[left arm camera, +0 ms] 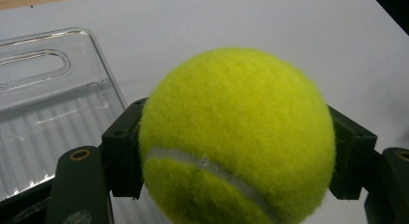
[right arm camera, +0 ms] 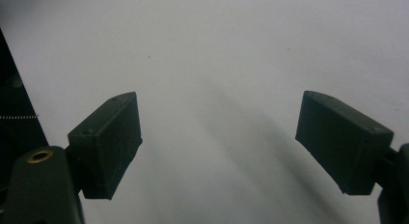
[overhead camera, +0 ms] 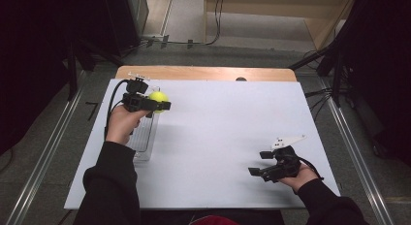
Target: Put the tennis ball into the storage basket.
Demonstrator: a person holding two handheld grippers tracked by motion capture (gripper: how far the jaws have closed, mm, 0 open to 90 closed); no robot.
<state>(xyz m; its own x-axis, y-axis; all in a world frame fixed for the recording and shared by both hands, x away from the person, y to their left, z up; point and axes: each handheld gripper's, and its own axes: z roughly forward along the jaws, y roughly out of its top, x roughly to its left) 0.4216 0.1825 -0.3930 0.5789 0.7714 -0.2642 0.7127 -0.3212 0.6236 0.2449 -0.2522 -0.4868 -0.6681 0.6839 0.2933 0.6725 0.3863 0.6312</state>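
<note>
The ball (left arm camera: 236, 137) is a fuzzy yellow-green felt sphere with a pale curved seam, clamped between the left gripper's (overhead camera: 160, 105) two black blocky pads (left arm camera: 123, 151), which press on its sides. Just below and behind that gripper lies a clear ribbed plastic tray (left arm camera: 48, 113) with a slot handle, on the smooth white board (overhead camera: 223, 137). The right gripper (overhead camera: 258, 163) stands wide apart over bare board, holding nothing.

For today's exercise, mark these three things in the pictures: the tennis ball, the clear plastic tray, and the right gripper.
tennis ball (left arm camera: 236, 137), left gripper view, on its yellow felt above the white seam.
clear plastic tray (left arm camera: 43, 122), left gripper view, on its ribbed floor.
right gripper (overhead camera: 259, 163), high view, midway between its open jaws.
</note>
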